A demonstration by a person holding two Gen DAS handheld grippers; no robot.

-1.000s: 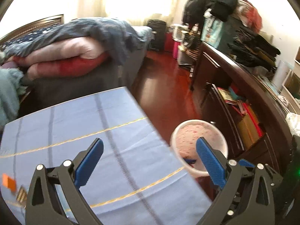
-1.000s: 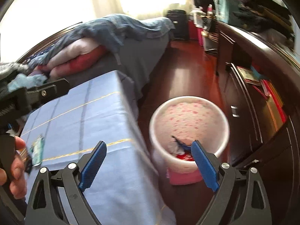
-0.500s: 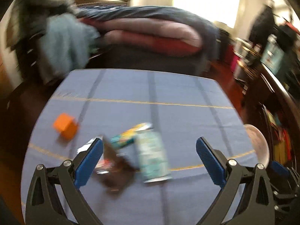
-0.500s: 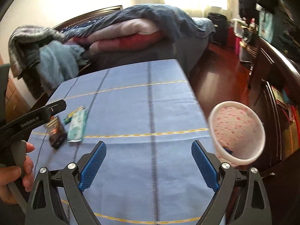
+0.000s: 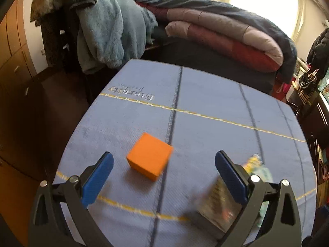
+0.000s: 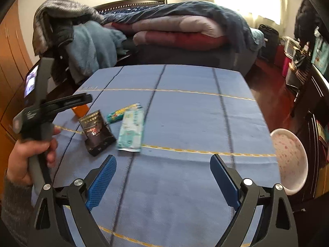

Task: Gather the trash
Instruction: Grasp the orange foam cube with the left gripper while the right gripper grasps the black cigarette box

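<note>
Left gripper lining up on the orange box, wrappers waiting beside it

The orange box [image 5: 149, 156] sits on the blue tablecloth [image 5: 205, 94], a bit ahead of the left gripper [image 5: 164, 175] and roughly centered between its blue pads, not touching either. Best bet imo: come down level, straddle it across two flat faces and squeeze gently, it looks like light card that could skid or crush. Left jaws are spread wide and hold nothing. Just to the right lie a dark packet [image 6: 96, 132], a mint-green wrapper [image 6: 131, 131] and a teal-yellow one [image 6: 121, 113]. The right gripper [image 6: 163, 180] hangs equally wide and empty over bare cloth, and the pink bin [image 6: 290, 160] stands off the table's right edge.
</note>
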